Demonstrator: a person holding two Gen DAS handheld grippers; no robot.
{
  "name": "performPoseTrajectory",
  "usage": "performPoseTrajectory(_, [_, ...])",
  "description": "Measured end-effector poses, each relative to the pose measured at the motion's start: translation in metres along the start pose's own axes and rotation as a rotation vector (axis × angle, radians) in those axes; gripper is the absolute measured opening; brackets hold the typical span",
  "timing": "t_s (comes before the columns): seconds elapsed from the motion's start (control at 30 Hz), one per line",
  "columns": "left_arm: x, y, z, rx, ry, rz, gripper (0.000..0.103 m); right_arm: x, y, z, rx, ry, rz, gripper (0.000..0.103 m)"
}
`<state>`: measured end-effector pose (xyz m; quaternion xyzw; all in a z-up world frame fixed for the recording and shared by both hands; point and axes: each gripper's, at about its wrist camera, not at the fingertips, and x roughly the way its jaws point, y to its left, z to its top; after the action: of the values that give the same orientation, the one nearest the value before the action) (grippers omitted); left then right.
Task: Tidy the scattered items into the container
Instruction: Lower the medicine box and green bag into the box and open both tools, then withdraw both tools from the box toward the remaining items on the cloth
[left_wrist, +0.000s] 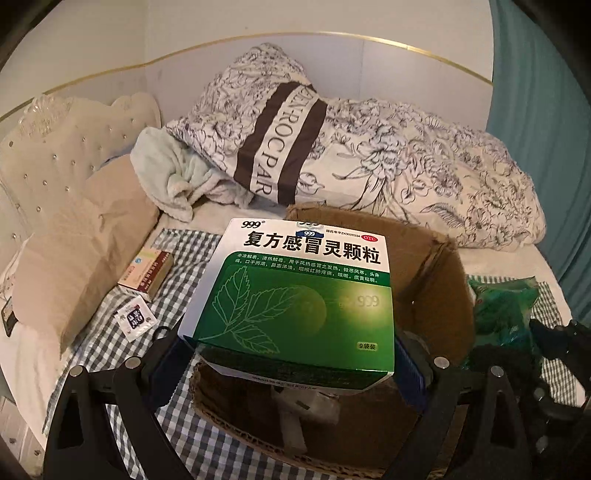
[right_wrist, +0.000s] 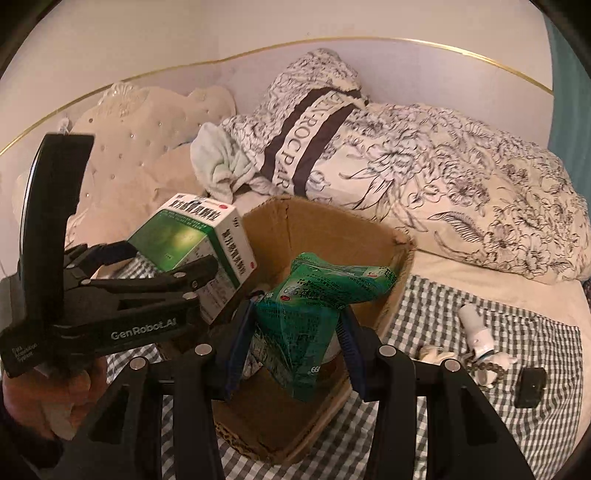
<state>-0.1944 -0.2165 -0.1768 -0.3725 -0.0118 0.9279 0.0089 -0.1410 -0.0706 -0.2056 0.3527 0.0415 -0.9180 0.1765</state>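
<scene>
The left gripper (left_wrist: 291, 354) is reaching forward over the near edge of the cardboard box (left_wrist: 436, 295), its fingers (left_wrist: 410, 369) clamping a green and white medicine carton (left_wrist: 295, 295) by its two sides. From the right wrist camera the same gripper (right_wrist: 168, 264) is seen coming in from the left, held in a person's hand (right_wrist: 48, 395), with the carton (right_wrist: 199, 243) tilting above the box's left wall. The right gripper (right_wrist: 291, 332) is pointing forward over the box's near rim, its blue-padded fingers (right_wrist: 349, 347) squeezing a crumpled green medicine bag (right_wrist: 314, 314) that is hanging above the box (right_wrist: 369, 236) opening.

The open box is sitting on a checked cloth (left_wrist: 177, 280) spread on the bed, and something pale is lying at its bottom (left_wrist: 314, 402); what it is cannot be told. Left of the box, a small red and white carton (left_wrist: 147, 273) and a small white sachet (left_wrist: 135, 319) are lying on the cloth. On the right side, a white bottle (right_wrist: 476, 330), a bead bracelet (right_wrist: 487, 367) and a small black item (right_wrist: 530, 386) are lying well apart from the box.

The held carton is reading "999", "复方感冒灵颗粒", "OTC" and "9袋装". The left gripper's body is reading "GenRobot.AI". The floral quilt (left_wrist: 406, 158) behind is showing a brown band with letters "ROC PAR".
</scene>
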Motion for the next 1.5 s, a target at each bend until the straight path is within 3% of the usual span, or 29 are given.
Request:
performPoseTrajectory(0.43, [0.024, 0.007, -0.003, -0.020, 0.057, -0.019, 0.097, 0.031, 0.013, -0.006, -0.041, 0.041, 0.003, 0.047])
performPoseTrajectory(0.5, [0.022, 0.009, -0.001, -0.038, 0.063, -0.031, 0.097, 0.029, 0.015, -0.005, -0.049, 0.035, -0.005, 0.052])
performPoseTrajectory(0.57, [0.020, 0.011, 0.001, -0.054, 0.065, -0.042, 0.098, 0.025, 0.017, -0.006, -0.062, 0.024, -0.022, 0.064])
performPoseTrajectory(0.63, [0.015, 0.011, 0.003, -0.063, 0.059, -0.051, 0.099, 0.022, 0.018, -0.005, -0.066, 0.016, -0.029, 0.066])
performPoseTrajectory(0.73, [0.004, 0.009, 0.006, -0.061, 0.043, -0.049, 0.103, 0.013, 0.015, -0.004, -0.058, 0.007, -0.028, 0.066])
performPoseTrajectory(1.03, [-0.035, -0.003, 0.016, -0.063, -0.018, -0.060, 0.103, -0.027, 0.011, 0.000, -0.050, -0.043, -0.044, 0.066])
performPoseTrajectory(1.5, [-0.102, -0.042, 0.020, -0.032, -0.133, -0.070, 0.103, -0.110, -0.022, -0.009, 0.015, -0.137, -0.079, 0.078])
